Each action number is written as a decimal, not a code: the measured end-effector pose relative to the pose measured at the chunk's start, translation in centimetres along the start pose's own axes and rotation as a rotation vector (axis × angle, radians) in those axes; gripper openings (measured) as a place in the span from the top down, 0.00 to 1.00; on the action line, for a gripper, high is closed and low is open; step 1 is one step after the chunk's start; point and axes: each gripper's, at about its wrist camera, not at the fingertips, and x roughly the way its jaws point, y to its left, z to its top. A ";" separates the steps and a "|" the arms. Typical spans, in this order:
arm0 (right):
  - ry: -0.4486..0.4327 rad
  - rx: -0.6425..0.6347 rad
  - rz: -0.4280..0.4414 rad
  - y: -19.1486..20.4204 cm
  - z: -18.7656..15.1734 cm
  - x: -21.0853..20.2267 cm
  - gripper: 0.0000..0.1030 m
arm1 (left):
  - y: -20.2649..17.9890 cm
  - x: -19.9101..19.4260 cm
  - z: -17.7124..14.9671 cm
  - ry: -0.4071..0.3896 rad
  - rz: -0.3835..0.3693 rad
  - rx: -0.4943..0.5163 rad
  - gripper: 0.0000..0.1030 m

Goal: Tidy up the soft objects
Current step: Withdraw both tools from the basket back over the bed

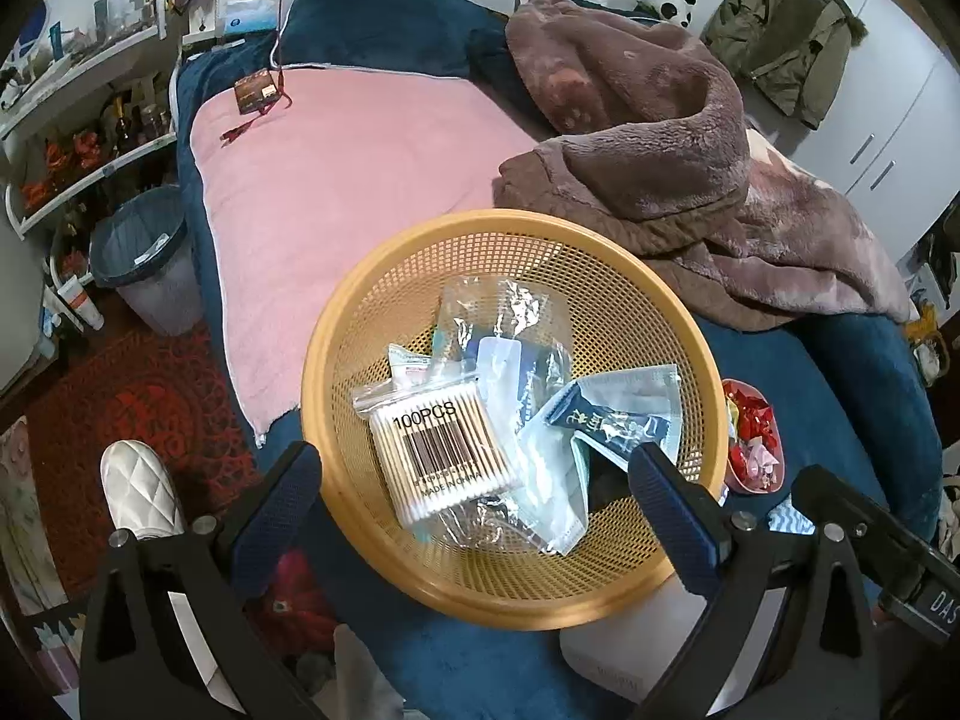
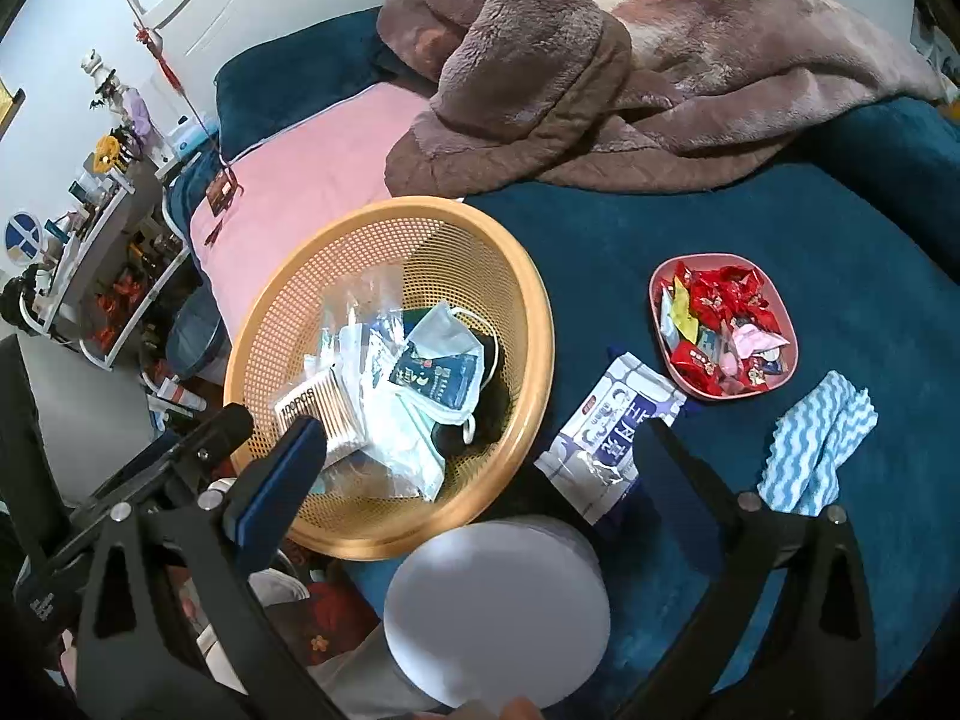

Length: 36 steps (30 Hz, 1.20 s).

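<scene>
An orange mesh basket (image 1: 336,324) (image 2: 540,312) sits on the blue bedspread. It holds a bag of cotton swabs (image 1: 444,456), pale face masks (image 1: 630,390), a dark blue packet (image 1: 606,426) (image 2: 438,378) and clear plastic bags. My left gripper (image 1: 477,504) stands open above the basket's near side, with nothing pressed between its fingers. Lower down, my right gripper (image 2: 480,474) is open too, and its left finger (image 2: 282,480) overlaps the basket's edge. A white-and-blue packet (image 2: 612,438) lies on the bedspread by its right finger (image 2: 678,468). A blue-and-white wavy cloth (image 2: 816,444) lies further right.
A pink dish (image 2: 656,294) of red wrapped sweets sits right of the basket. A white round object (image 2: 498,606) lies close below the right gripper. A brown fleece blanket (image 1: 660,138) is heaped behind, with a pink towel (image 1: 348,180) to its left. A bin (image 1: 150,258) and shelves (image 1: 78,120) stand beside the bed.
</scene>
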 end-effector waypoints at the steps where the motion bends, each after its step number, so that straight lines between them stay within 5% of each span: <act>1: 0.000 0.000 0.000 0.0 0.0 -0.1 0.00 | -0.1 0.0 0.0 -0.001 0.001 0.003 0.01; 36: -0.037 0.074 -0.017 -4.6 -3.0 -5.0 0.00 | -6.1 -2.4 -2.5 -0.017 -0.019 0.156 0.01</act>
